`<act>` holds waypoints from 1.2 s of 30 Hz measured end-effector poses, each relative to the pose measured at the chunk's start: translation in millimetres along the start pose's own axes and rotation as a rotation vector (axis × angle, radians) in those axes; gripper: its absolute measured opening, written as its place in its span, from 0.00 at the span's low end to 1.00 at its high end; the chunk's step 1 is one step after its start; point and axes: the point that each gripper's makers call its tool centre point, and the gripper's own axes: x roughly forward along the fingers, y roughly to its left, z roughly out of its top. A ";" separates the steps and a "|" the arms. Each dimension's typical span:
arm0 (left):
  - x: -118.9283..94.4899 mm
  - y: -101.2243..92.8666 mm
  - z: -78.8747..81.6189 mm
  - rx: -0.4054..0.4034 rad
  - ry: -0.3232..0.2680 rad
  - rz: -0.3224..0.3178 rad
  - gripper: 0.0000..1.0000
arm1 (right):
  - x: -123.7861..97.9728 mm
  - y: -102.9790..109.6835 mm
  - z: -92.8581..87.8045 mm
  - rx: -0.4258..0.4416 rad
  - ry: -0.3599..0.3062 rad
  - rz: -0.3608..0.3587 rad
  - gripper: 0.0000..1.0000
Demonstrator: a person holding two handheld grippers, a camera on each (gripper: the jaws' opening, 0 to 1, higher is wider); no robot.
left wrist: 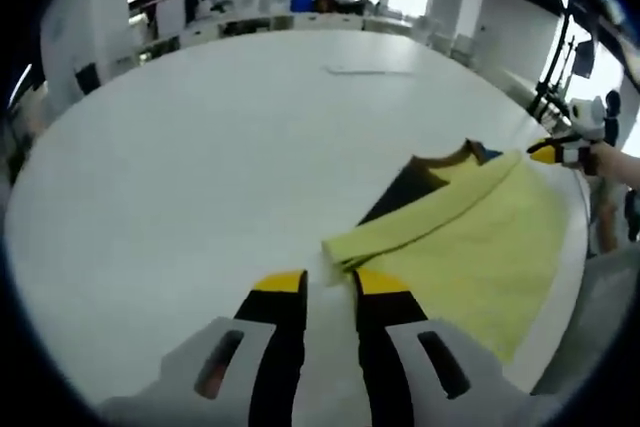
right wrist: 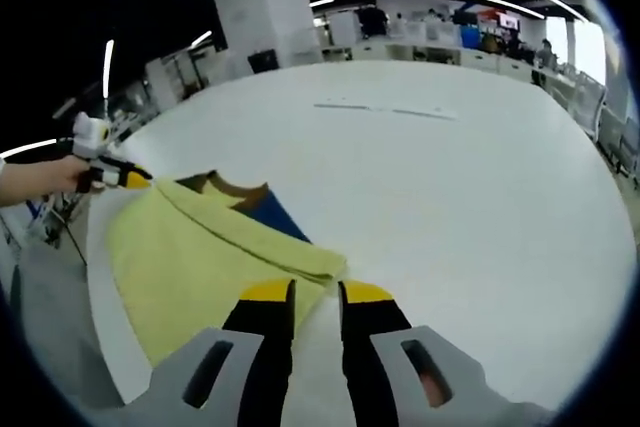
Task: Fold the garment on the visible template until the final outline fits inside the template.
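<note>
No text, label, brand or number can be read in either view. The far screens and signs at the room's back are too small and blurred to read.

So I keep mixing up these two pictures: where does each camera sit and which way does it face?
Left gripper view: rides the left gripper, looking across the white table at the yellow garment; its own fingers and a person's hand show.
Right gripper view: rides the right gripper, facing the garment from the opposite end; its own fingers and a hand show.
Shared: garment, table, office behind.
</note>
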 end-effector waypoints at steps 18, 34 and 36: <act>4.7 -4.5 2.2 0.001 0.001 -0.013 0.06 | 6.7 -6.6 -3.4 -0.007 0.015 -0.004 0.12; 8.0 -3.4 4.9 -0.008 0.004 -0.011 0.00 | 13.0 -11.5 0.5 -0.006 0.005 -0.012 0.03; 8.1 -2.8 5.4 -0.011 0.002 -0.012 0.00 | 12.4 -12.2 2.9 -0.012 -0.005 -0.016 0.02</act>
